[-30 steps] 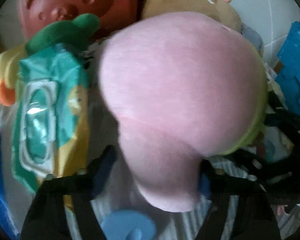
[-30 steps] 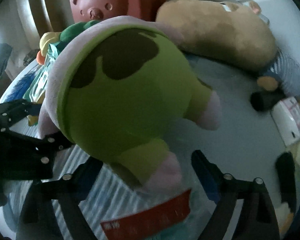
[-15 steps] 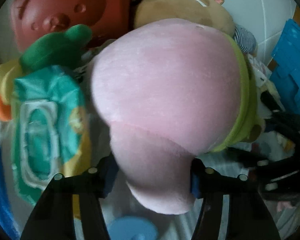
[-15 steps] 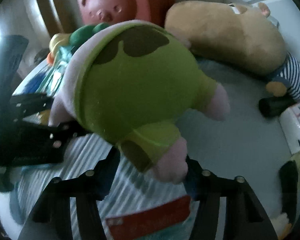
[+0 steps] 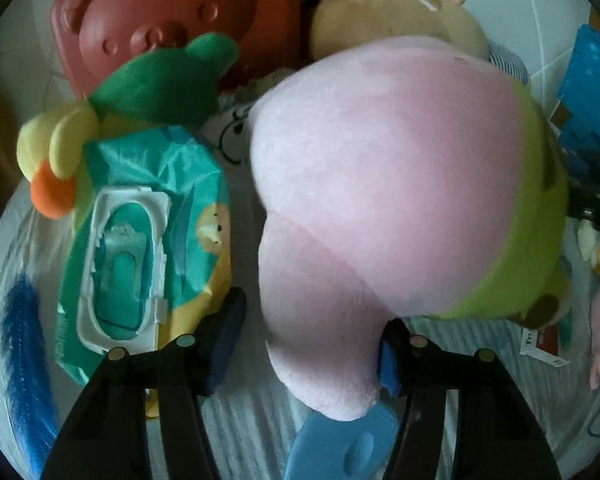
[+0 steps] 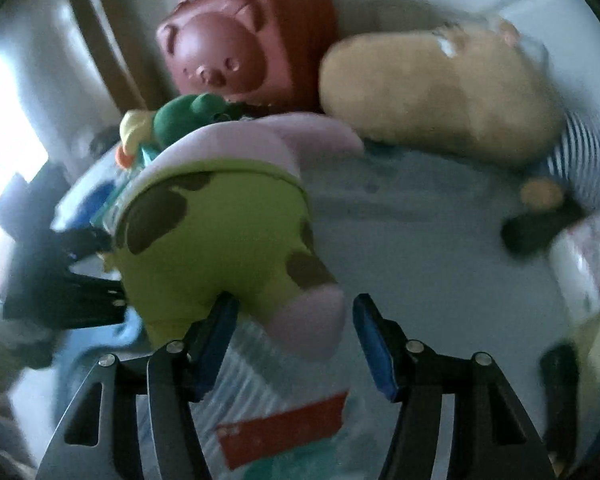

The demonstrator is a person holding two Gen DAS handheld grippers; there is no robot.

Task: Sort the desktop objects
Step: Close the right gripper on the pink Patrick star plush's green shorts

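In the left wrist view, the left gripper (image 5: 308, 344) stands partly closed around a pink limb of the pink-and-green plush toy (image 5: 388, 184); its right pad touches the limb, the left shows a small gap. A wet-wipes pack (image 5: 148, 236) lies just left.

In the right wrist view, the right gripper (image 6: 296, 344) is opening; the toy's pink foot (image 6: 308, 320) sits between its fingers, the right pad clear.

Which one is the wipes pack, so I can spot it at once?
Start at the red-brown bear case standing at the back. Just in front lies a green and yellow soft toy, and the wipes pack lies beside it. It alone is shiny teal plastic with a white flip lid.
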